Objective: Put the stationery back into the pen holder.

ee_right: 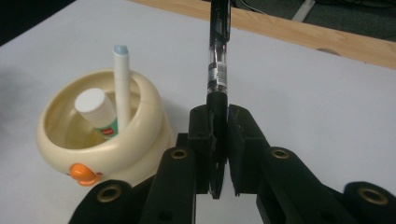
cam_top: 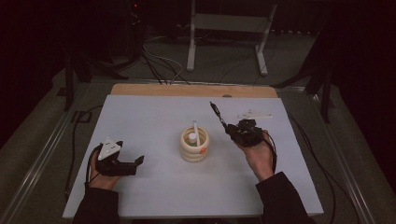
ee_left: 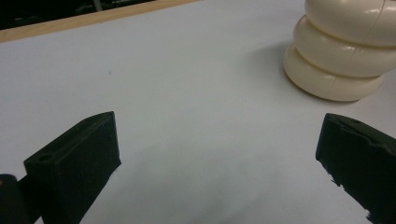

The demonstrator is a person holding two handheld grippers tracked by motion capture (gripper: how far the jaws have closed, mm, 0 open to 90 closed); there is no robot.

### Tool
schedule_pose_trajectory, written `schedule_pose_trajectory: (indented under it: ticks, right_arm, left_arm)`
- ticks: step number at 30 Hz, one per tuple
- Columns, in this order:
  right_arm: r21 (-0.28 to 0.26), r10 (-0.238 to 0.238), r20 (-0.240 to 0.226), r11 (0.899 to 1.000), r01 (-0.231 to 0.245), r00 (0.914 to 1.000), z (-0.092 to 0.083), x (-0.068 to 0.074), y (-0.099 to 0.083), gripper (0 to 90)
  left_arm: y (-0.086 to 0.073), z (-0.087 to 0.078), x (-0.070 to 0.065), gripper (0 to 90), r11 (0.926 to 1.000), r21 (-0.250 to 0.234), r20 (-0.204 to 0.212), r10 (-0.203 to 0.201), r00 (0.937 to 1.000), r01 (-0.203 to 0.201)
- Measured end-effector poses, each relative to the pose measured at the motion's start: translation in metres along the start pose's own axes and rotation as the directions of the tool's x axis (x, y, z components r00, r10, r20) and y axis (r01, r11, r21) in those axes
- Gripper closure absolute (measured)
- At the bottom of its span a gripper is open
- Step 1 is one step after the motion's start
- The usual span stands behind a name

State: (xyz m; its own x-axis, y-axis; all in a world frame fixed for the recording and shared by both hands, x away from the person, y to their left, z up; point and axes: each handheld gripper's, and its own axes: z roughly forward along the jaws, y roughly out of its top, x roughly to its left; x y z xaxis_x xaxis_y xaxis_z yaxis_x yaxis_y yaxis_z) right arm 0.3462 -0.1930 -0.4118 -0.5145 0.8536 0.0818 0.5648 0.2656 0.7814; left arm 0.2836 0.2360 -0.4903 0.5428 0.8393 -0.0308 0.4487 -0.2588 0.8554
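While the right gripper [ee_right: 219, 154] is clamping its jaws on a black pen [ee_right: 218, 60] beside the cream holder [ee_right: 100, 140], the pen is risking slipping; the left gripper [ee_left: 219, 158] is resting wide open, empty, on the tabletop [cam_top: 154, 186].

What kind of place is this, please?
Probably a lab recording bench: a white-topped table in a dark room, black cables on the grey floor, and a white metal stand behind.

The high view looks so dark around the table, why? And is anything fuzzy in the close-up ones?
High view: light falls mainly on the white table; the floor behind stays dim. Left gripper view: the ringed cream holder is a bit soft, with a faint shadow. Right gripper view: the black pen is sharp and the wooden edge behind blurs.
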Motion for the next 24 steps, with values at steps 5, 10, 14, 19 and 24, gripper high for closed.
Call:
schedule_pose_trajectory:
  ticks: [5,10,14,19,24]
  right_arm:
    - [-0.004,-0.012,-0.015,1.000,0.012,0.9998,-0.003,0.002,0.005,81.2]
    - [-0.004,-0.026,-0.037,1.000,0.026,0.9990,-0.005,0.005,0.010,81.2]
    - [-0.006,-0.020,-0.072,1.000,0.020,0.9972,-0.007,0.007,0.013,81.2]
    - [-0.012,-0.031,-0.090,0.999,0.030,0.9954,-0.012,0.009,0.018,81.2]
    - [-0.018,-0.063,-0.110,0.998,0.061,0.9919,-0.017,0.013,0.025,81.1]
  left_arm:
    - [0.000,0.000,0.000,0.1,1.0000,0.002,-0.001,0.002,1.0000,-0.002]
    - [0.000,0.000,0.000,0.1,1.0000,0.001,-0.001,0.001,1.0000,-0.001]
    - [0.000,0.000,0.000,0.1,1.0000,-0.001,0.000,0.001,1.0000,-0.001]
    - [0.000,0.000,0.000,0.1,1.0000,-0.002,-0.001,-0.002,1.0000,0.002]
    - [0.000,0.000,0.000,0.1,1.0000,-0.001,-0.002,0.001,1.0000,-0.001]
